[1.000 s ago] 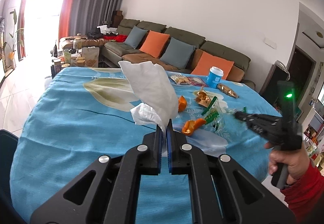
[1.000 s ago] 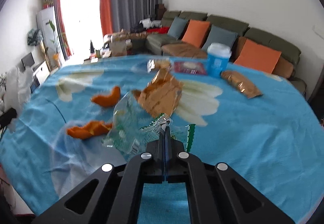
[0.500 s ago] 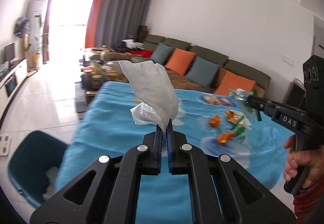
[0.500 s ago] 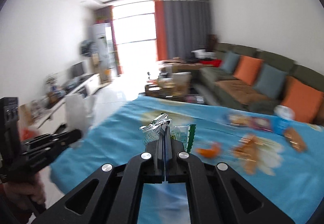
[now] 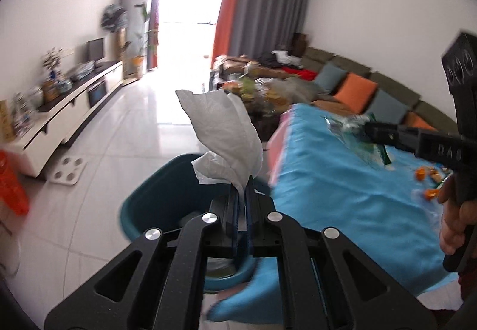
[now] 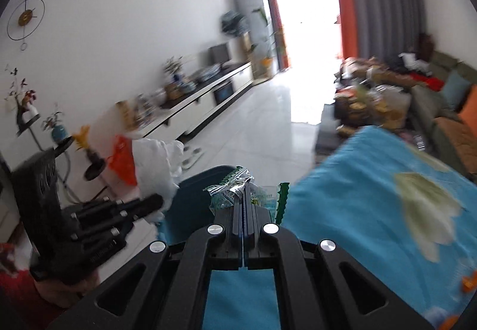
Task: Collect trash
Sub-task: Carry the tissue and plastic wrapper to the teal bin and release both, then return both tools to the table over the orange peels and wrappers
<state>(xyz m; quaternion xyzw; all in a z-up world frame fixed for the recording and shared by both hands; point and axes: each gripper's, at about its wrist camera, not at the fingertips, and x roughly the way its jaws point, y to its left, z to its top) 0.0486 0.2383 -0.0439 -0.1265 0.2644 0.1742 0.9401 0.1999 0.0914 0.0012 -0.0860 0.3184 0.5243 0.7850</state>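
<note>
Fingers [image 6: 238, 204] on wrapper [image 6: 235, 180], "DAS" on right gripper [image 5: 369, 130]

White tissue [image 5: 222, 133], teal bin [image 5: 155, 198], blue tablecloth [image 5: 342, 195] with pale flower print, green-edged silvery wrapper [image 6: 235, 188].

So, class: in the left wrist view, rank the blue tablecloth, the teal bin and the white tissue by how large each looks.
1. blue tablecloth
2. teal bin, partly hidden by the gripper
3. white tissue, though it sits nearest the camera, so it looks larger than it really is.
</note>
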